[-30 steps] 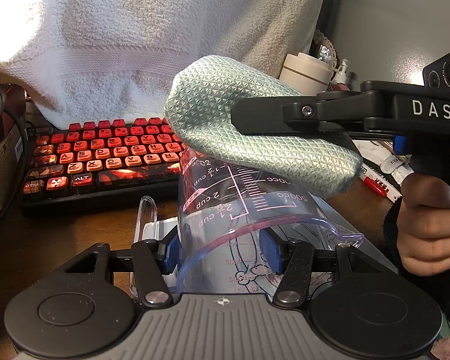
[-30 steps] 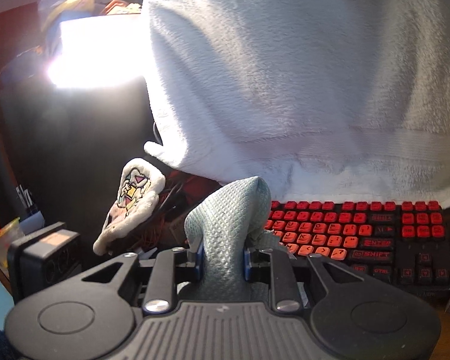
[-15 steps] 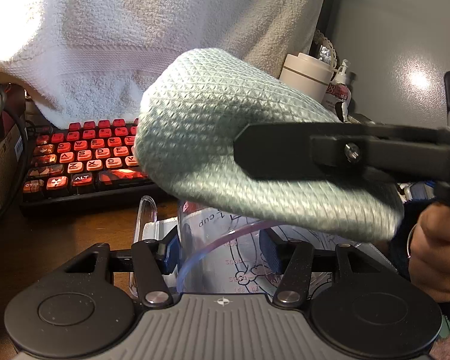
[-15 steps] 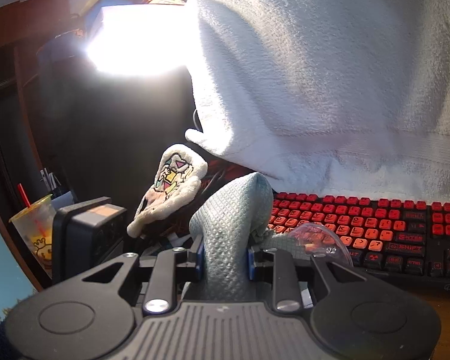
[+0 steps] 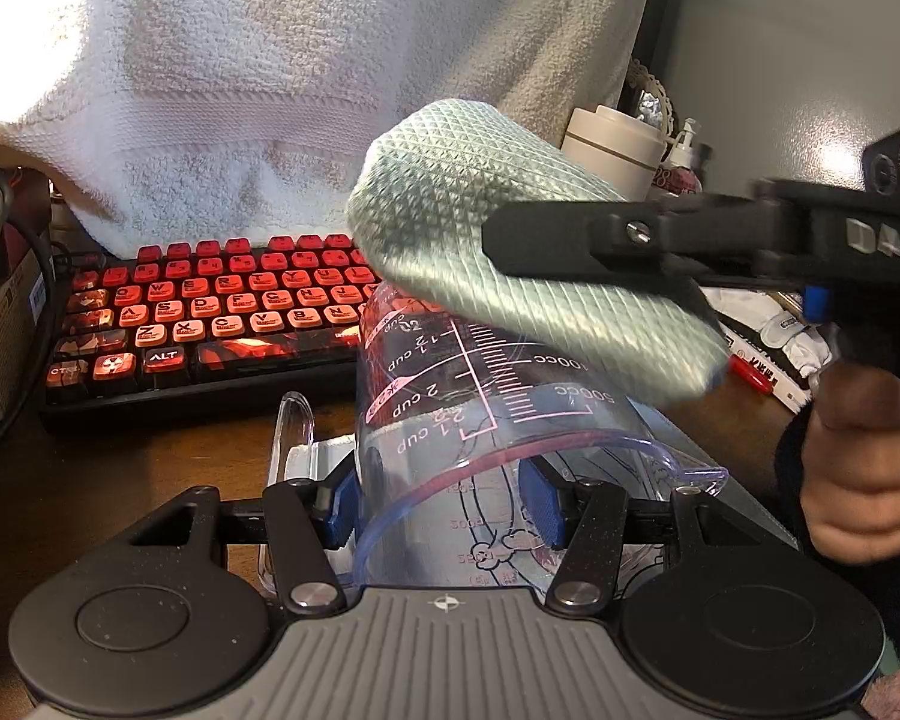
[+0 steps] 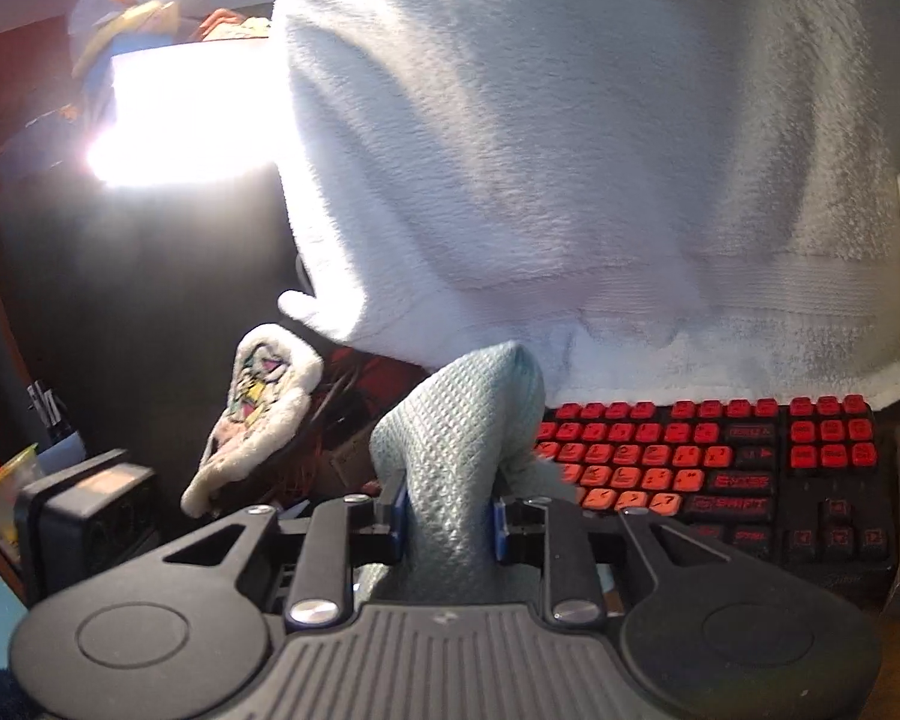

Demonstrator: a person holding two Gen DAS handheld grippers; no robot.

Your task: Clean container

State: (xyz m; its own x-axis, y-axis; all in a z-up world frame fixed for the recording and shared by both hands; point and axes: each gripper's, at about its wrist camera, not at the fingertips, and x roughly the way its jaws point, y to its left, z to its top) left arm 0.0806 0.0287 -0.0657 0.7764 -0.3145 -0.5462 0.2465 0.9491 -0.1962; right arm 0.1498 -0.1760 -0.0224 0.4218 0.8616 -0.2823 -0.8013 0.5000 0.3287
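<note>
- Measuring cup [image 5: 480, 420], clear plastic, lies on its side, clamped in the left hand-held gripper [image 5: 444, 507].
- Right hand-held gripper [image 6: 448, 519] pinches a green cloth [image 6: 459, 468] against the cup's upturned side.

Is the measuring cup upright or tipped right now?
Tipped: the clear plastic measuring cup lies sideways, its rim toward the camera and its pink scale markings turned over.

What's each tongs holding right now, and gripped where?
Left tongs: clear measuring cup, clamped across its body near the rim. Right tongs: green cloth, pinched at its bunched middle.
</note>
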